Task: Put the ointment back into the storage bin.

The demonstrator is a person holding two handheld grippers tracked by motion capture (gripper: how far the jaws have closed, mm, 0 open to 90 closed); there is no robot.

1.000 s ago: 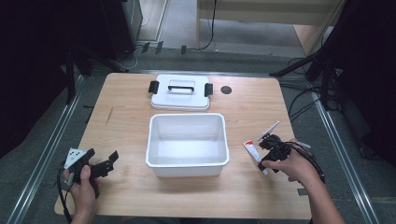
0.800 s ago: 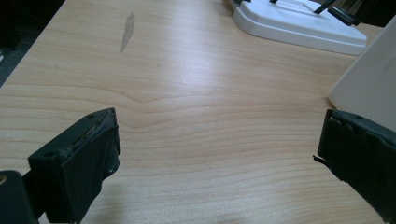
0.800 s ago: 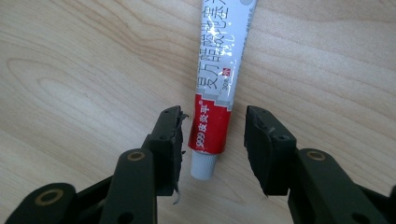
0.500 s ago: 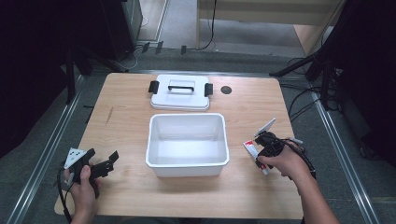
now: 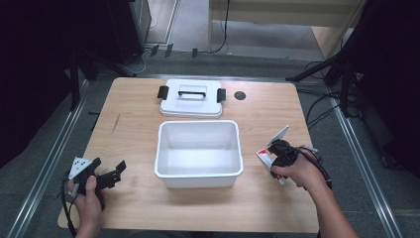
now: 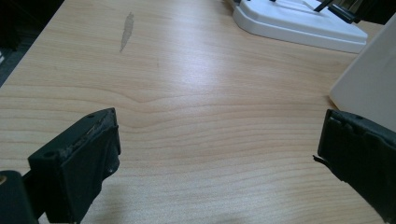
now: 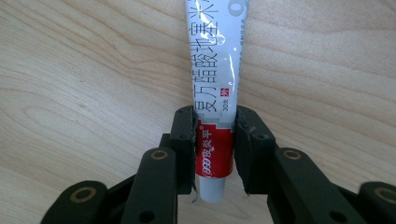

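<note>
Two jaws pinch the tube (image 7: 214, 93) between them.

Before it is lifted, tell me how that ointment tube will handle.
The ointment tube is small and thin, so probably light. Its flattened body looks soft and may dent under the right tongs, which have just been closing on it. Its flat form seems unlikely to roll.

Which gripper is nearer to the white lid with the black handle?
The left gripper, by a small margin. It rests toward the table's near left corner, with the lid far ahead; the right gripper, jaws closing on the tube, sits farther off.
</note>
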